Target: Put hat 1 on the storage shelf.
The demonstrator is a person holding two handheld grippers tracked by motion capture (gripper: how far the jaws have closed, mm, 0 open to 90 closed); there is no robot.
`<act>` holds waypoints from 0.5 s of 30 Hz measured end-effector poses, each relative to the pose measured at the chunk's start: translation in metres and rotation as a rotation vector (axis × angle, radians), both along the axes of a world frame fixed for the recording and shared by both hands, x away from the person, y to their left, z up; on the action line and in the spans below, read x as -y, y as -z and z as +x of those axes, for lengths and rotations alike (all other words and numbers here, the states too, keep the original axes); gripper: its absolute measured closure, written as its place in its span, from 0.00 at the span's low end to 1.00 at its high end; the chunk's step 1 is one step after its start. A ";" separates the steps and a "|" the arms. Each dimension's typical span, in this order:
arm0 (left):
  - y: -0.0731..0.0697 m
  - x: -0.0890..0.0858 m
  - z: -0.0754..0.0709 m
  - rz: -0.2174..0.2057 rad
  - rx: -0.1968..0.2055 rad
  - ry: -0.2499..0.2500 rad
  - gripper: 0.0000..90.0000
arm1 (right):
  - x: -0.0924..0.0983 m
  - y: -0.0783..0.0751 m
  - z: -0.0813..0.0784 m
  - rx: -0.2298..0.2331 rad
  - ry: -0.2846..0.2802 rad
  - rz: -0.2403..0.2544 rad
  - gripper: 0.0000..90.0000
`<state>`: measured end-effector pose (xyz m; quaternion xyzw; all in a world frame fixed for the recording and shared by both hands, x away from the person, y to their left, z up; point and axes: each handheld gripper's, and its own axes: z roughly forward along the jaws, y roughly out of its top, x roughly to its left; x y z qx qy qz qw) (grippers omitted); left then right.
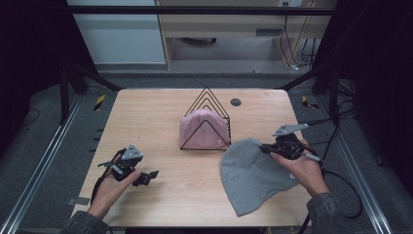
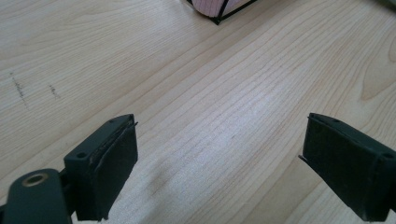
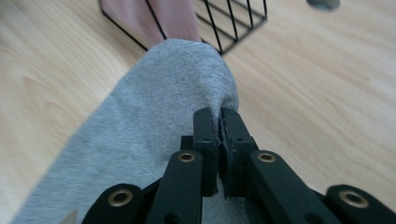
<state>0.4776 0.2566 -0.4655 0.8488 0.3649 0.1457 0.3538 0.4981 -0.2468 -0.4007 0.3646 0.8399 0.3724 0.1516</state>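
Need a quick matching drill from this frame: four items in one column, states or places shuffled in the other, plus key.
1. grey beanie
2. pink hat
3. left gripper
4. right gripper

A. open above bare table
B. tucked in the black wire rack
C. pinched at its edge
D. fingers shut on fabric

Pairs: 1-C, 2-B, 3-A, 4-D

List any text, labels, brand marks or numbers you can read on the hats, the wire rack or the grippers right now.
None can be read.
Grey hat, pinched by the right gripper: plain knit, no tag visible.
Pink hat in the black wire rack: a small pale spot near its lower edge may be a label, too small to read.
Left gripper, jaws open: no markings visible.
Table: wood grain only.
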 end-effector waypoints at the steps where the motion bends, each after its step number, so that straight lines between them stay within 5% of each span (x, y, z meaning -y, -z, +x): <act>1: 0.000 0.000 0.000 -0.003 -0.001 0.000 0.11 | -0.001 -0.005 -0.004 0.012 -0.004 0.004 0.96; 7: 0.000 -0.001 0.000 -0.034 -0.012 0.013 0.11 | -0.006 -0.042 -0.028 0.087 -0.049 0.028 0.96; 15: -0.001 -0.001 -0.002 -0.068 -0.033 0.038 0.11 | -0.019 -0.084 -0.039 0.179 -0.094 0.013 0.96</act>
